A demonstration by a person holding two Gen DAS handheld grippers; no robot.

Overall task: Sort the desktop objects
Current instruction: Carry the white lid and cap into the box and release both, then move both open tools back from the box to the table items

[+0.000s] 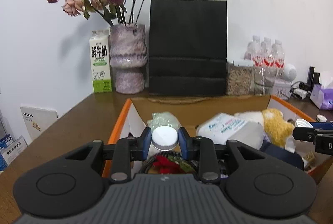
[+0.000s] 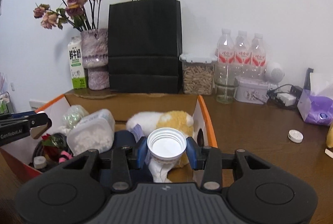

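Observation:
An orange-edged cardboard box on the brown desk holds several objects. My left gripper is shut on a clear plastic bottle with a white cap, held over the box's left part. My right gripper is shut on an open white jar, mouth towards the camera, held over the box in front of a yellow and white plush toy. The left gripper's fingers show at the left edge of the right wrist view.
In the box lie a plastic tub of white stuff, a red flower and a small bottle. Behind stand a milk carton, vase, black paper bag, grain container, water bottles. A white lid lies on the desk at right.

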